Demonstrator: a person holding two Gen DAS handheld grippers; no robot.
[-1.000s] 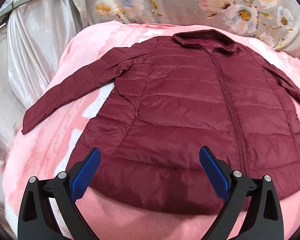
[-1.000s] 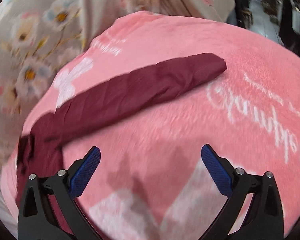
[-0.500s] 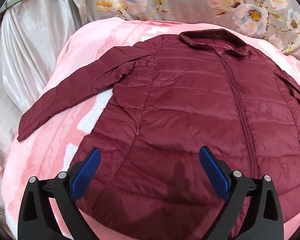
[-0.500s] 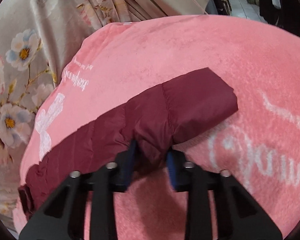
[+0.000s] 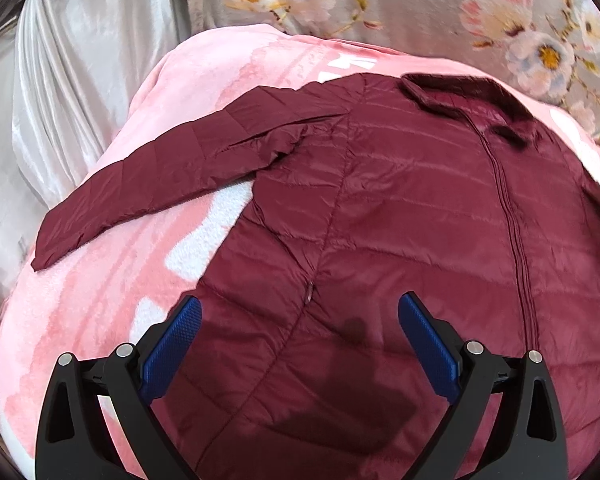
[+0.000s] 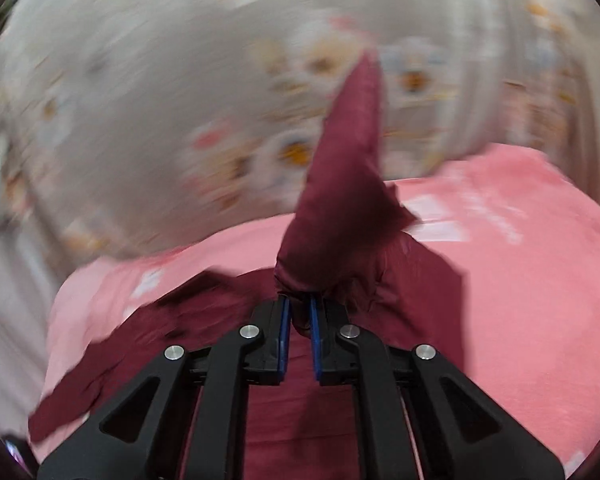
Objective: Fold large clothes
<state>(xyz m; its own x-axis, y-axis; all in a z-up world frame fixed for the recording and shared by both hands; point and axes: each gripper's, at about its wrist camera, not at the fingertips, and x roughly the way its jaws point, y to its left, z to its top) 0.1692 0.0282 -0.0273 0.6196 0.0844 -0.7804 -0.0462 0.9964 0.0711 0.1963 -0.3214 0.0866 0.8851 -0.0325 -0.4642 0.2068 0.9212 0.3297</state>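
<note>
Pink fleece blanket (image 5: 100, 320) on the bed carries the dark red quilted puffer jacket (image 5: 400, 220), whose sleeve (image 6: 340, 216) the right gripper (image 6: 299, 320) has just pinched and lifts, so next, I judge, it must be laid across the body, while the left gripper (image 5: 300, 336) hovers with wide fingers.

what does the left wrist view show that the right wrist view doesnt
Only the left wrist view: the open left gripper over the jacket body, the zipper, the collar and a sleeve spread flat, plus a silver curtain.

Only the right wrist view: the right gripper, whose jaws have just been closing, shut on the jacket's other sleeve, which is lifted off the bed.

Both: the maroon jacket, the pink blanket, the floral fabric.
</note>
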